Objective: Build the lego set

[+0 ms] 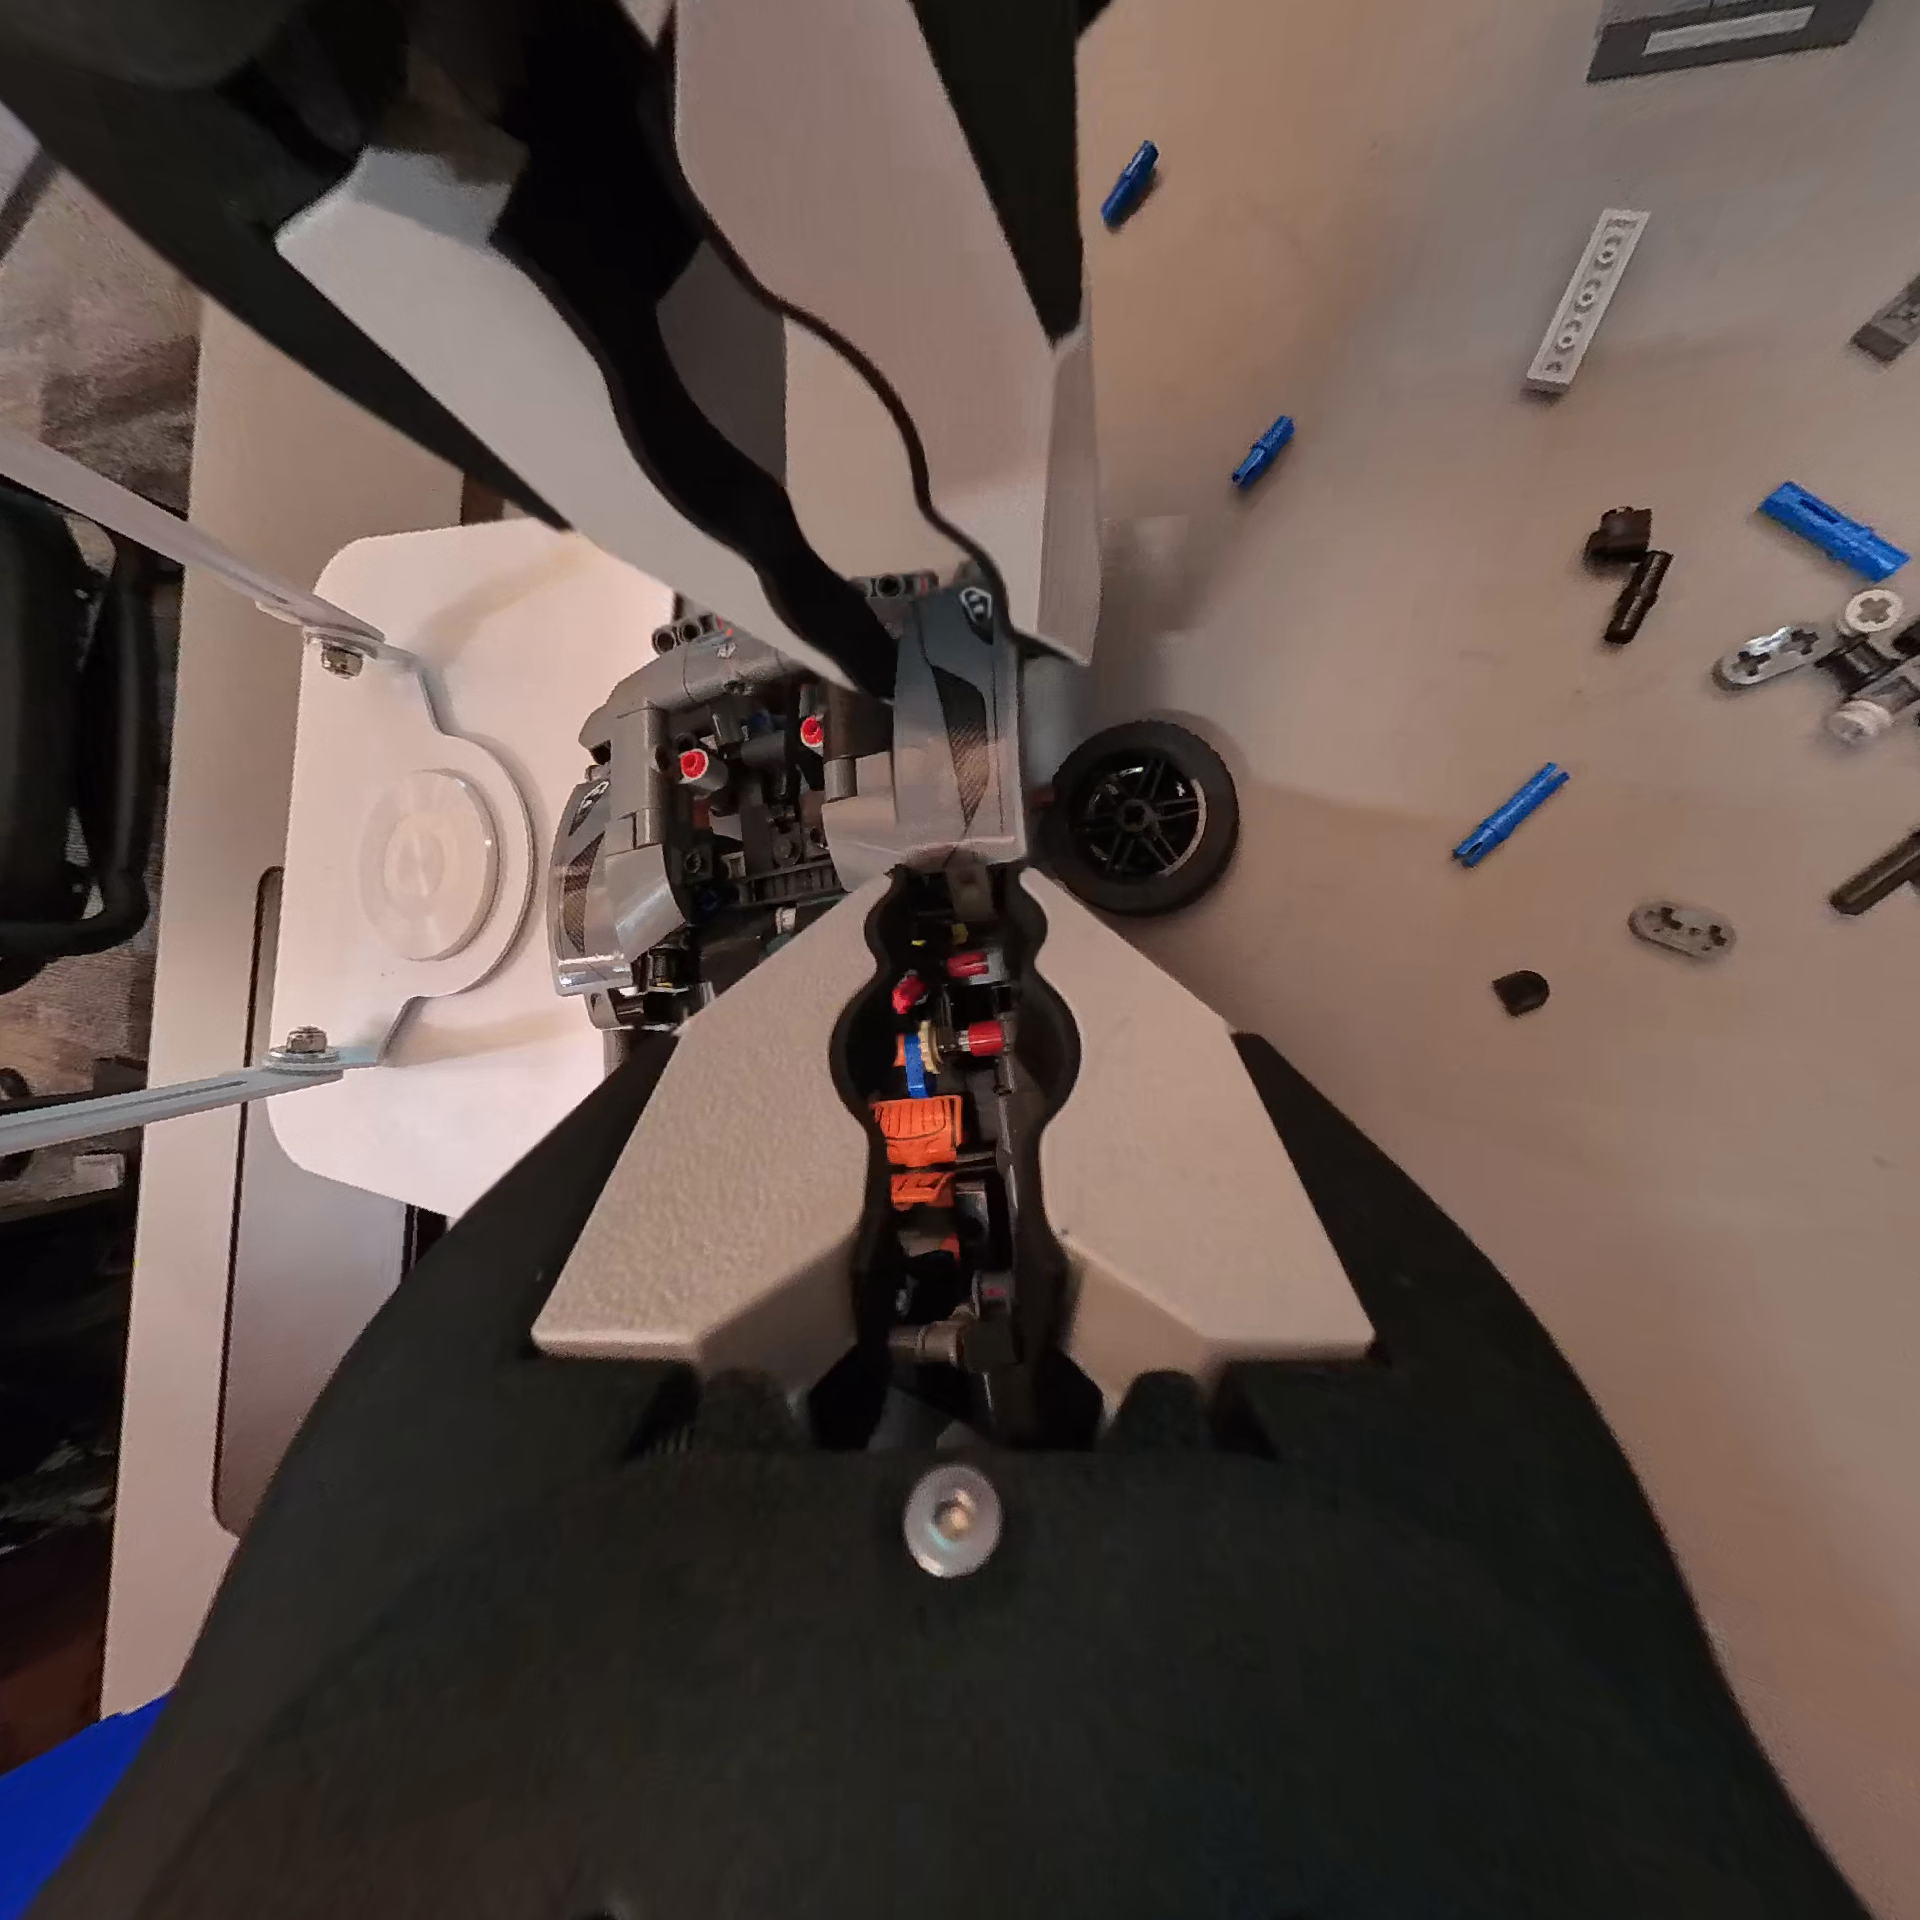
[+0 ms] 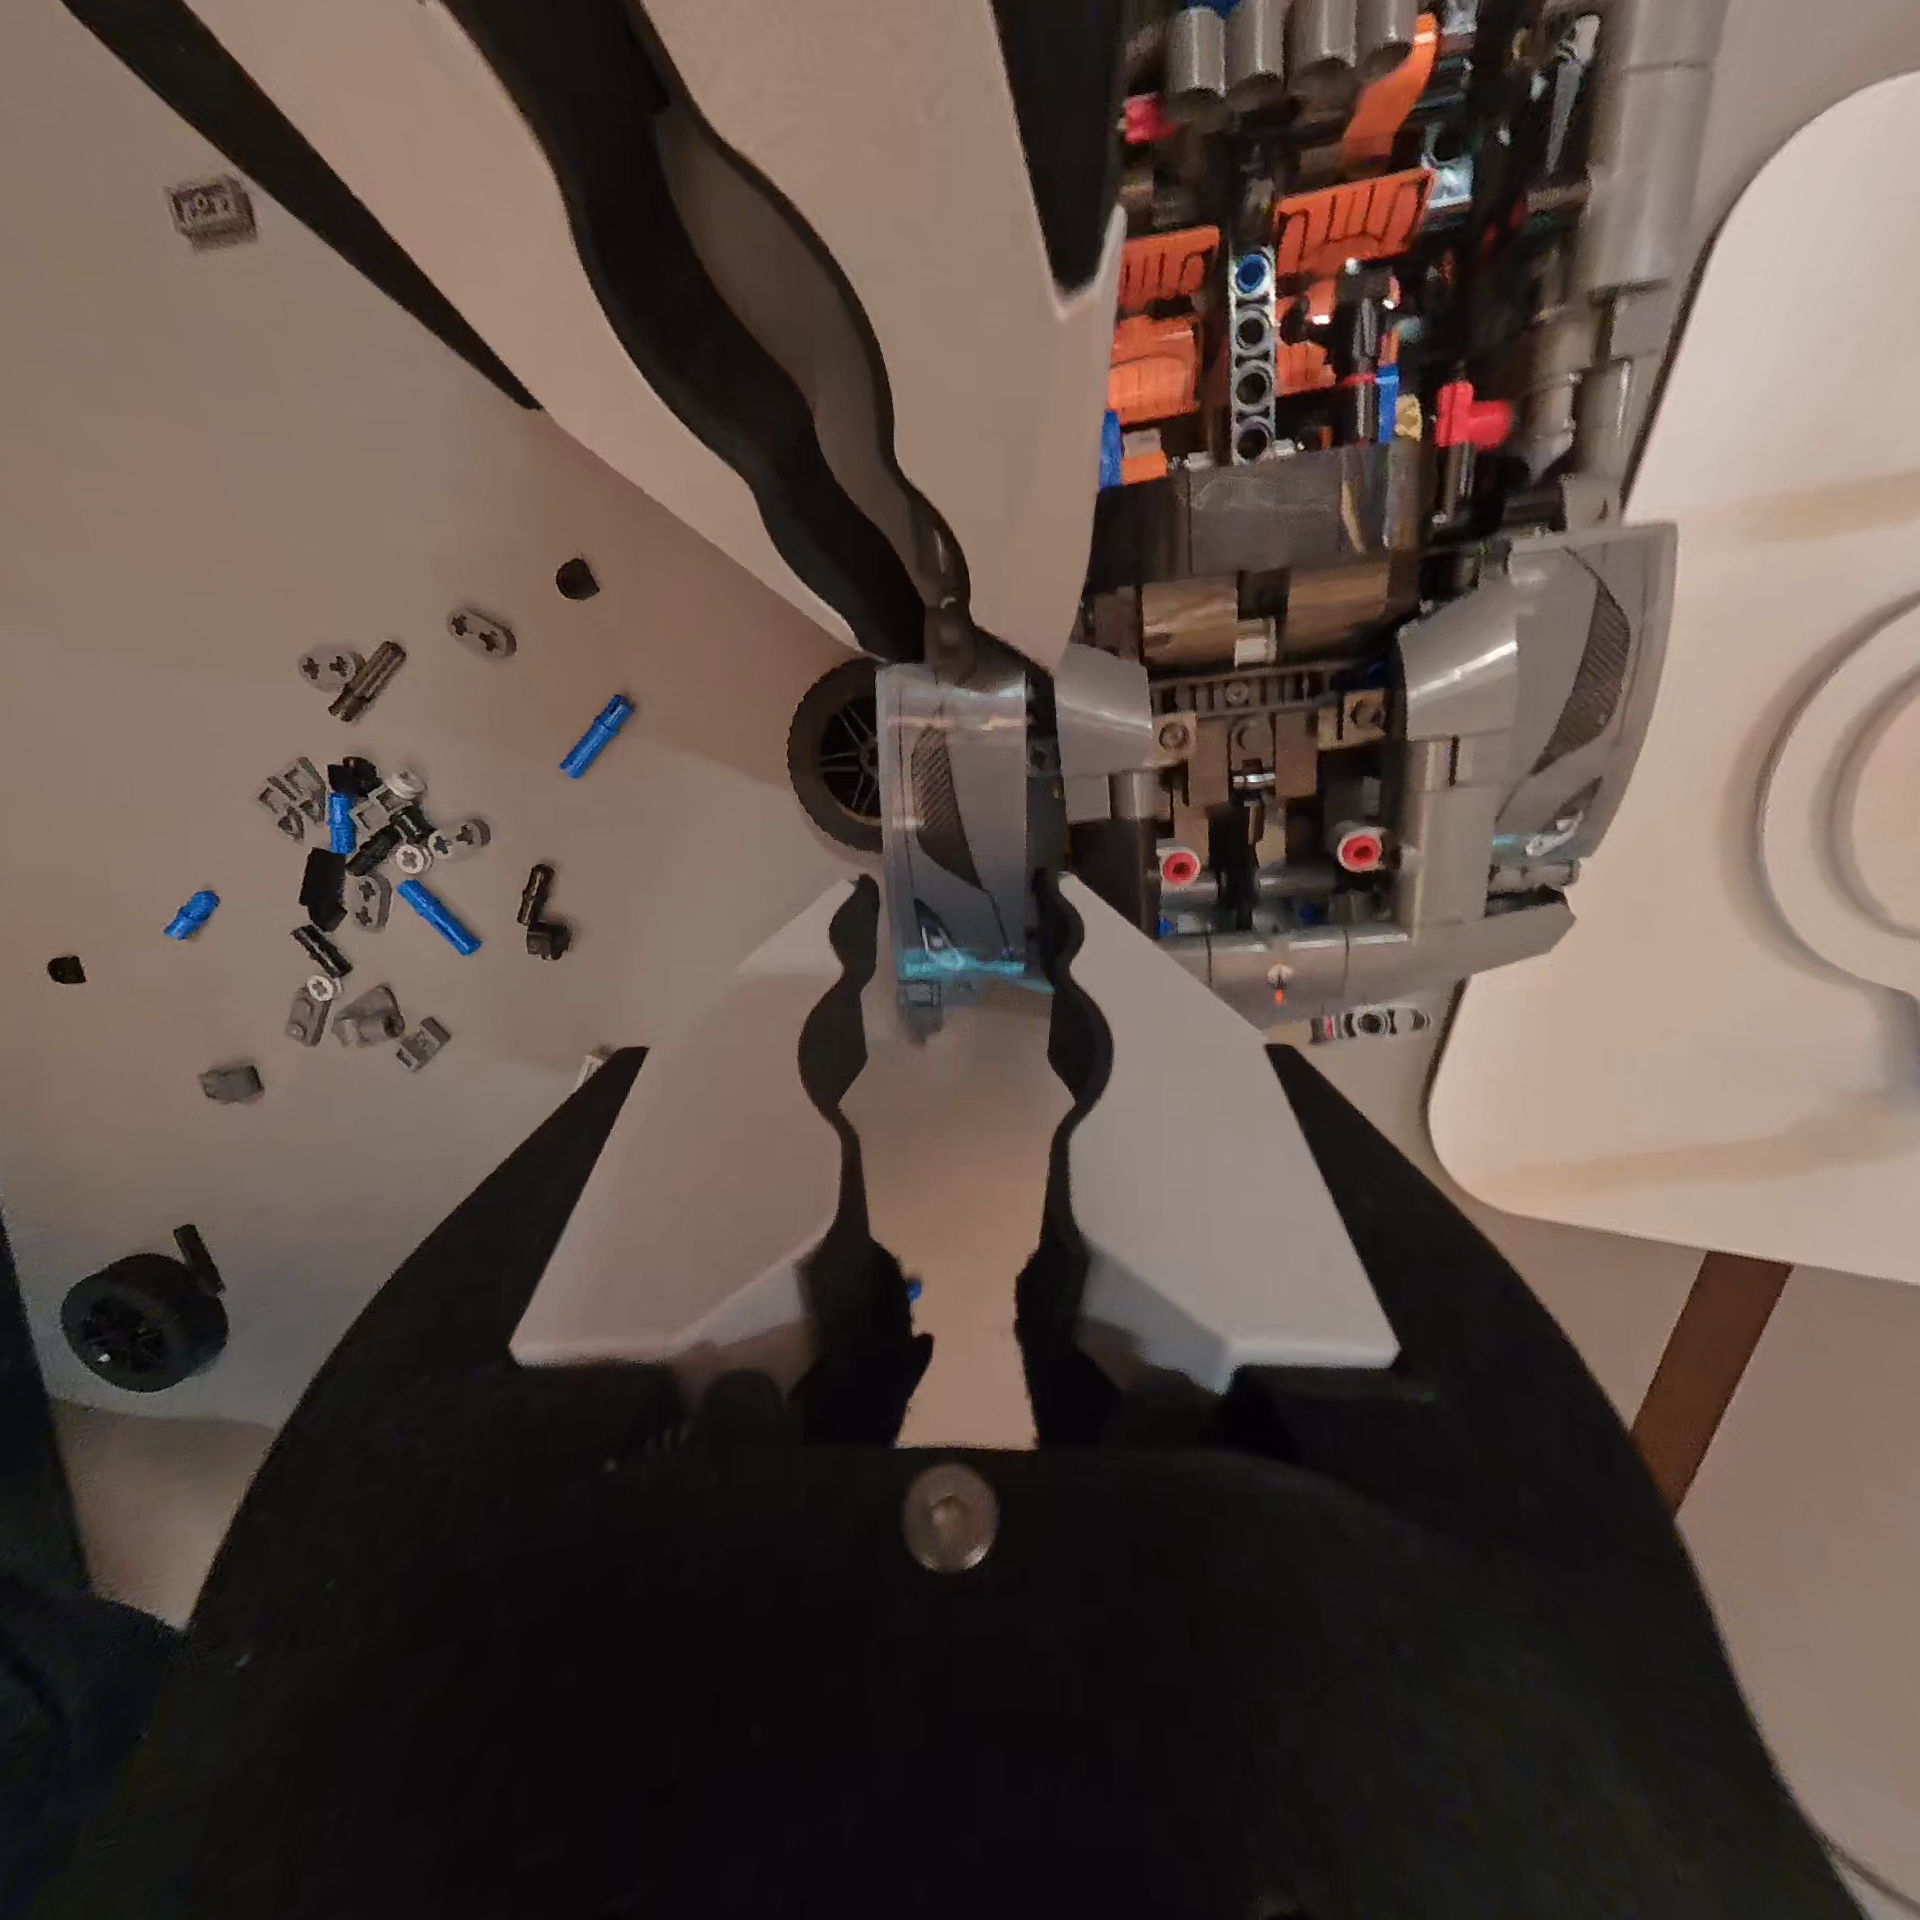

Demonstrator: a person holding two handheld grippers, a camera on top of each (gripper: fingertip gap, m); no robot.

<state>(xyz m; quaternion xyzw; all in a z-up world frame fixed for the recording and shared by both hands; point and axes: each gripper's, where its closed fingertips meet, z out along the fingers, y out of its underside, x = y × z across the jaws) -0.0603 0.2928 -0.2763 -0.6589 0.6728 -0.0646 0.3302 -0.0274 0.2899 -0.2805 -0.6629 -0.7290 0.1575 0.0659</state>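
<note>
The grey lego car (image 1: 707,810) is part-built, with orange and red parts inside, and is held above the white table. My left gripper (image 1: 956,878) is shut on the car's body, which fills the gap between its fingers. My right gripper (image 2: 961,894) is shut on the car's grey curved fender panel (image 2: 951,821) at one corner. In the left wrist view it comes in from the top (image 1: 977,623) onto that fender (image 1: 951,748). A black wheel (image 1: 1143,816) sits right beside the fender; I cannot tell if it is attached.
Loose parts lie on the table: blue pins (image 1: 1262,452), a grey plate (image 1: 1584,301), a pile of small grey, black and blue pieces (image 2: 364,862) and a loose wheel (image 2: 140,1335). A white stand with metal brackets (image 1: 416,831) is beside the car. My left and right fingertips are right by each other. Both grippers' tips are roughly 4 cm from the black wheel (image 1: 1143,816).
</note>
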